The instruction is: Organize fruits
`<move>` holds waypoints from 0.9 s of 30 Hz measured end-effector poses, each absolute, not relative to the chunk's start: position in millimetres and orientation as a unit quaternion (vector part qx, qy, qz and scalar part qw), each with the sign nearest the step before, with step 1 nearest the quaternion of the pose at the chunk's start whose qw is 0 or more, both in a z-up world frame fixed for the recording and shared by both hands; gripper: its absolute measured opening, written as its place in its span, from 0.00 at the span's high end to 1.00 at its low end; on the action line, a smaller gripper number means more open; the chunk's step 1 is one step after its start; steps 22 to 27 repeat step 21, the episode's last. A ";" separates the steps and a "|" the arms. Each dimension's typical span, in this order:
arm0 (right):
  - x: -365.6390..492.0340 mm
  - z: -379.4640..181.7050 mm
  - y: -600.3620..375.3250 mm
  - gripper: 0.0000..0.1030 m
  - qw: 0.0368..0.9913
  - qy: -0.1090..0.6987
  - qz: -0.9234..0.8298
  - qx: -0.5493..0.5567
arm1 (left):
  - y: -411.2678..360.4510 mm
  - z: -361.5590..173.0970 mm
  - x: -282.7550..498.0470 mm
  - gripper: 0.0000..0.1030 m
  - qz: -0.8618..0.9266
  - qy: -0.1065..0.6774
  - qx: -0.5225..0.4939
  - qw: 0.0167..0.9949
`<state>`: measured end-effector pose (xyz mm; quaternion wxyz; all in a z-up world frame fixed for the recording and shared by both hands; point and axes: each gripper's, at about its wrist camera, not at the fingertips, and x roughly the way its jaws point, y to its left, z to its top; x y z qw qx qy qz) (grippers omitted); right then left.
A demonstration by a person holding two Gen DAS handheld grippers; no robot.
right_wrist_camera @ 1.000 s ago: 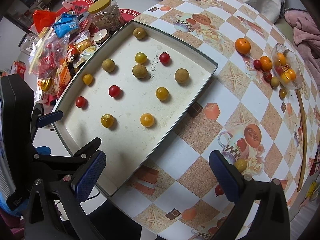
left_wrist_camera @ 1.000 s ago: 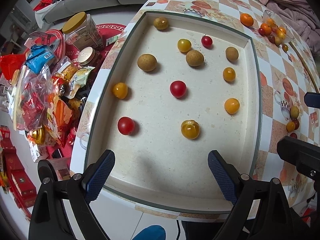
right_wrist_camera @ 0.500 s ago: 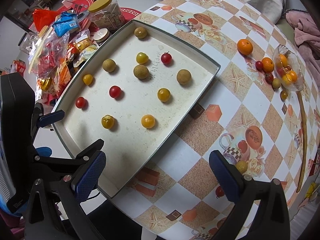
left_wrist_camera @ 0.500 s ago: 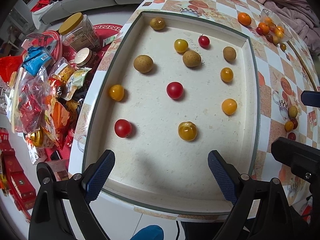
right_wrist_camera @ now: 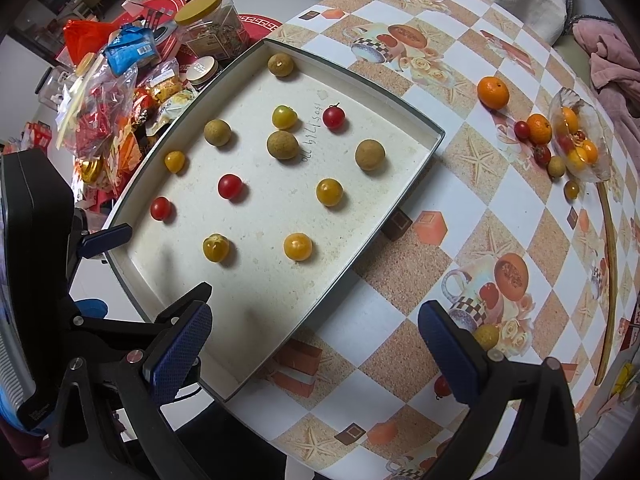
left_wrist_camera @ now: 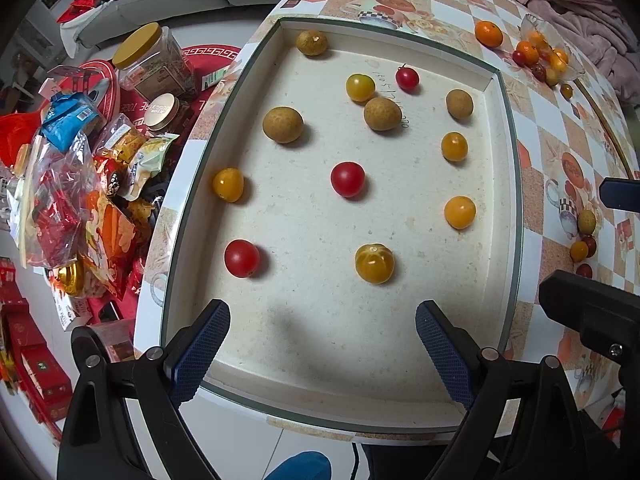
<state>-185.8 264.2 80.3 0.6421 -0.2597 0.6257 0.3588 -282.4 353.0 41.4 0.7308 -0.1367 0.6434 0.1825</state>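
A shallow white tray (left_wrist_camera: 508, 128) (right_wrist_camera: 436, 134) on the patterned table holds several loose fruits: red tomatoes (left_wrist_camera: 347, 179) (right_wrist_camera: 230, 186), yellow tomatoes (left_wrist_camera: 374, 263) (right_wrist_camera: 297, 246) and brown longans (left_wrist_camera: 282, 124) (right_wrist_camera: 370, 154). My left gripper (left_wrist_camera: 322, 344) is open and empty over the tray's near edge. My right gripper (right_wrist_camera: 314, 344) is open and empty above the tray's near right corner. More fruit lies on the table: an orange (right_wrist_camera: 493, 92), a glass bowl (right_wrist_camera: 576, 136) of small fruits, and a longan (right_wrist_camera: 486, 336) near my right finger.
A heap of snack bags (left_wrist_camera: 80, 208) and jars (left_wrist_camera: 152, 62) lies left of the table. A pink cloth (left_wrist_camera: 568, 4) lies at the far right. A long wooden stick (right_wrist_camera: 608, 264) lies along the table's right side. The right gripper's body (left_wrist_camera: 592, 320) shows in the left wrist view.
Both grippers have drifted slightly nearer the tray. Both stay open and empty. No fruit has moved.
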 end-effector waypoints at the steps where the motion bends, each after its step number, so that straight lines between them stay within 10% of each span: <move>1: -185.6 80.0 264.3 0.00 0.642 0.626 0.359 -0.259 | 353.2 41.4 -282.2 0.08 0.183 0.643 -0.136 0.731; 27: -183.3 76.6 265.5 0.00 0.641 0.628 0.358 -0.258 | 357.7 37.1 -281.1 0.08 0.181 0.643 -0.144 0.730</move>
